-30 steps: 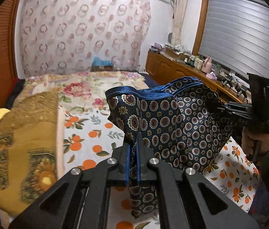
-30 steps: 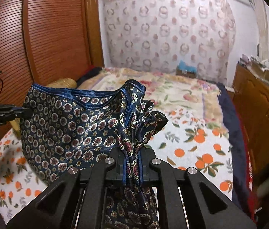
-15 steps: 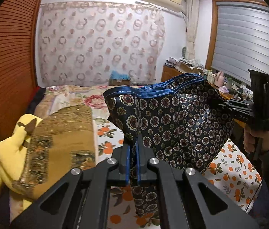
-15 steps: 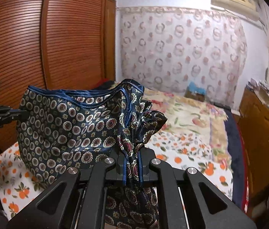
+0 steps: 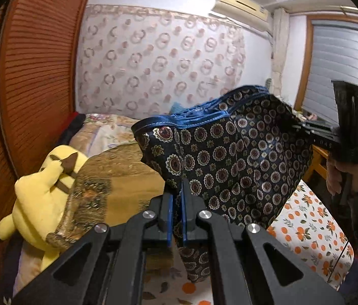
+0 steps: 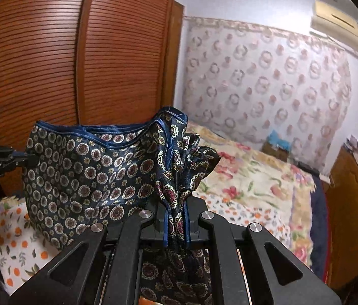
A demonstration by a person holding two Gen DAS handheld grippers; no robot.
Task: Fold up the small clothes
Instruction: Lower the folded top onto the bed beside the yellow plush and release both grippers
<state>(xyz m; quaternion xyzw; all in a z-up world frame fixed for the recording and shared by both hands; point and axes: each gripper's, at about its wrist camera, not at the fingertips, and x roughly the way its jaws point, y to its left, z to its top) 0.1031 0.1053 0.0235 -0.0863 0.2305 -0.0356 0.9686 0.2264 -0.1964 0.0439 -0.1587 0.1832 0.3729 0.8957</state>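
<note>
Room: a bedroom is showing, with a bed under an orange-print sheet, a slatted wooden wardrobe to one side and a ring-patterned curtain hanging at the far wall.
Left gripper: its fingers are pinching tight on one end of the dark patterned cloth, the fabric running up between the two pads.
Right gripper: its fingers are clamping a bunched, pleated end of the same cloth, with folds spilling above and below the pads.
Cloth: it is hanging in the air between the two grippers, above the bed and touching nothing else, its blue-trimmed edge uppermost.
Why held so: probably to let the fabric drape straight before it is laid down and folded.
Beyond: a yellow plush toy is lying beside a gold cushion on the bed.
</note>
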